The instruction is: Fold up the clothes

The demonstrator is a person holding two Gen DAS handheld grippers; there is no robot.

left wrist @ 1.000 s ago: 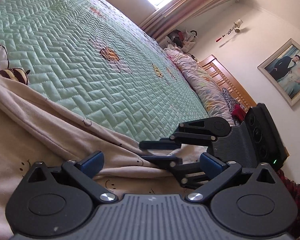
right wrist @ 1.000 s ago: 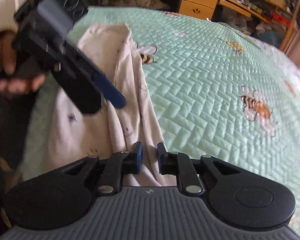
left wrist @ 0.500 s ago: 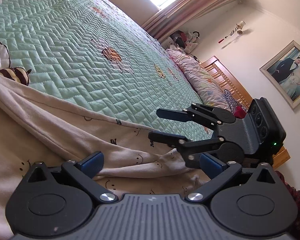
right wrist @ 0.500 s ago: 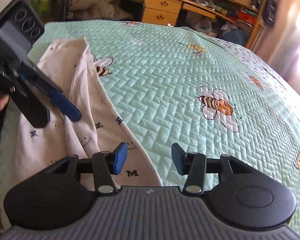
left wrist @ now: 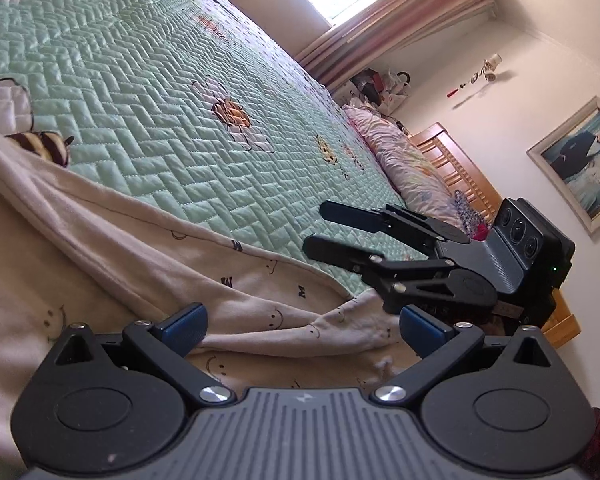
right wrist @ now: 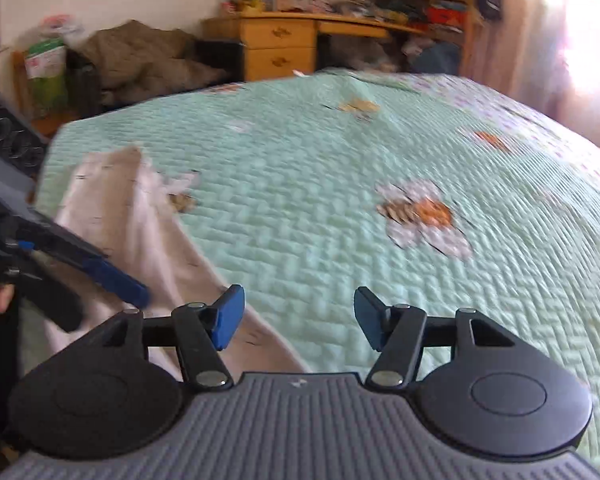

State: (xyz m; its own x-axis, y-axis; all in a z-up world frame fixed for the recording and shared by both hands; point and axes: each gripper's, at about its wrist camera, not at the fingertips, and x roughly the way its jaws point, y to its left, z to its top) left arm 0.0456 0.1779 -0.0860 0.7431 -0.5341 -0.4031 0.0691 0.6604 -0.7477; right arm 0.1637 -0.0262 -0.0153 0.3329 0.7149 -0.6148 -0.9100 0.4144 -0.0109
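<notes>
Below both open jaws, cream garment (left wrist: 148, 264) lies ungripped on quilt (left wrist: 148, 92)

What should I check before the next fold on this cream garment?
1. Right gripper free of cloth: ok. Its jaws are opening and nothing lies between them; it hangs above the garment's edge.
2. Left gripper free of cloth: ok. Its jaws stand wide open; a bunched fold lies between the fingers, not pinched.
3. Cream garment lying flat: not ok. A long ridge runs across it and the near end is bunched.
4. Room on the green quilt beside the garment: ok, nothing lies on it there.
5. Grippers apart from each other: ok, a gap shows between them in the left wrist view.
6. Far end of the garment squared: cannot tell, blurred.
</notes>
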